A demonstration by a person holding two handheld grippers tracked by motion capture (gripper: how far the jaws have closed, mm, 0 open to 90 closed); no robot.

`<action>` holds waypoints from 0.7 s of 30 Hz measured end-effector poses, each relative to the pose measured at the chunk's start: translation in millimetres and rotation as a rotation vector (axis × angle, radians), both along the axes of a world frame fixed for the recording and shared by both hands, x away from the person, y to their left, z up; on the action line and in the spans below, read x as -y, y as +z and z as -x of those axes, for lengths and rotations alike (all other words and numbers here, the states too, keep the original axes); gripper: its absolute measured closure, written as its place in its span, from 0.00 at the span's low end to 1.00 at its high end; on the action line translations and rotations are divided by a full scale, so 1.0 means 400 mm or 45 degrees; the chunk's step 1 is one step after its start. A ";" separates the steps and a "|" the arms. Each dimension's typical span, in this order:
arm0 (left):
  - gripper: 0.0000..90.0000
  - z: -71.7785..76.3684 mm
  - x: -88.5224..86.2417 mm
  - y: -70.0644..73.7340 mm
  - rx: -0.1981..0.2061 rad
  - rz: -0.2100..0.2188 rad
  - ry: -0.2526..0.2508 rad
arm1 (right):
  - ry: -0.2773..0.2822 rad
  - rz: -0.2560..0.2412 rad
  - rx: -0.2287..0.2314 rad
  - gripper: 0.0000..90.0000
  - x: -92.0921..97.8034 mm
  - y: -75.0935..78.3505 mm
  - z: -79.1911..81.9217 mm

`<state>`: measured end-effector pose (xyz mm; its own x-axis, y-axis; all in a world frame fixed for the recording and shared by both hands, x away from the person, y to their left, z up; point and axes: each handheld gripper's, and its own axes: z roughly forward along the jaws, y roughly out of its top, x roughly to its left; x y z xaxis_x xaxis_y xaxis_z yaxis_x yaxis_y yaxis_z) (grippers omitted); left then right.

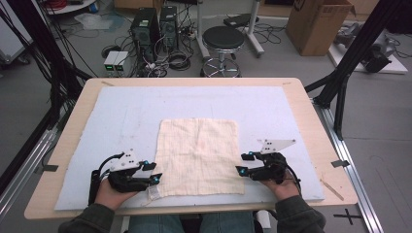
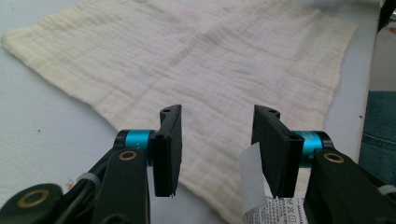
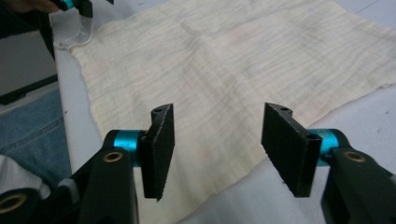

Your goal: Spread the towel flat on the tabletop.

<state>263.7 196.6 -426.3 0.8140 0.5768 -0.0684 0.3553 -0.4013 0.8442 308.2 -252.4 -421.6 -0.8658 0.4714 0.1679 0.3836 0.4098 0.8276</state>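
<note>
A square cream cloth (image 1: 200,155) lies flat on the pale mat (image 1: 116,116). A white care label (image 1: 154,192) sticks out at its near left corner. My left gripper (image 1: 155,172) rests at the cloth's left edge near that corner, open. In the left gripper view the gripper (image 2: 217,121) straddles the cloth (image 2: 201,65) corner, with the label (image 2: 254,186) beside the right jaw. My right gripper (image 1: 242,162) sits open at the cloth's right edge. In the right gripper view the gripper (image 3: 219,116) spans the cloth (image 3: 224,70) near its corner, with nothing pinched.
The mat covers most of a wooden table (image 1: 316,121). Behind the table on the floor stand a black stool (image 1: 222,39), computer towers (image 1: 145,26) with cables, and a cardboard box (image 1: 316,22). A black frame post (image 1: 350,58) rises at the right.
</note>
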 end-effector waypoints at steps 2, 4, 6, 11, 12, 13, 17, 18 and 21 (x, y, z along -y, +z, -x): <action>0.58 0.000 -0.001 0.000 0.002 0.006 0.004 | -0.029 -0.010 -0.001 0.43 0.003 0.001 -0.001; 0.57 -0.001 -0.003 0.001 0.009 0.007 0.012 | -0.042 -0.011 0.007 0.42 0.007 0.002 -0.002; 0.57 0.000 -0.004 0.002 0.014 0.011 0.019 | -0.054 -0.013 0.020 0.40 0.008 0.003 -0.001; 0.55 -0.001 -0.006 0.005 0.024 0.012 0.027 | -0.074 -0.008 0.040 0.35 0.009 0.007 0.002; 0.54 -0.001 -0.007 0.005 0.026 0.008 0.030 | -0.077 -0.009 0.040 0.34 0.009 0.007 0.002; 0.53 -0.002 -0.007 0.005 0.028 0.006 0.033 | -0.080 -0.007 0.050 0.34 0.009 0.007 0.001; 0.52 -0.003 -0.007 0.004 0.032 0.015 0.044 | -0.083 0.000 0.056 0.33 0.008 0.008 0.002; 0.51 -0.003 -0.008 0.004 0.033 0.014 0.046 | -0.083 0.000 0.058 0.33 0.007 0.008 0.002; 0.49 -0.003 -0.009 0.005 0.036 0.014 0.057 | -0.082 0.011 0.066 0.32 0.004 0.009 0.004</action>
